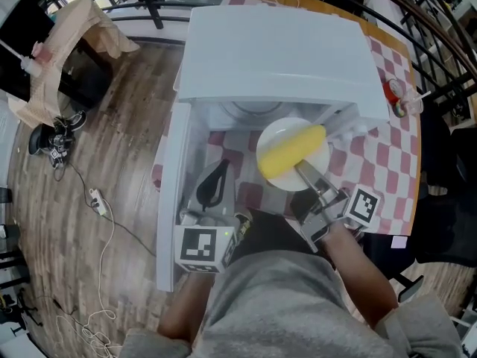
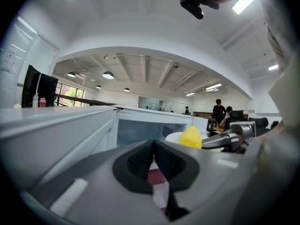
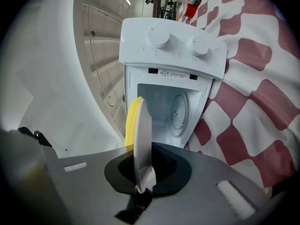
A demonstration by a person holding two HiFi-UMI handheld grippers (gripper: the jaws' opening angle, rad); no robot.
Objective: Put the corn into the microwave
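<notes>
white microwave [image 1: 276,51] stands on the checked bench [image 1: 387,155] with its door [image 1: 170,200] swung out to the person's left and the cavity facing them. just in front of the opening hangs a white plate [image 1: 277,134], pinched by its near rim in the right claw [image 1: 304,171], which is clamped tight on it. the corn [image 1: 293,152] lies loose on top of that plate, not yet inside.

from where i stand, the thing to watch is the plate's tilt. with only a rim grip the far edge could sag and the cob could roll off. i'd hold it flat, feed it straight into the cavity [image 3: 164,111], lower it onto the middle of the turntable, and only then let go.

the left claw [image 1: 212,185] sits low by the door with its jaws together on nothing. it's best kept out of the plate's path.

the cob's long axis runs slantwise across the plate, near-left to far-right. it lies more across the opening than into it. i can't tell which end is the tip.
</notes>
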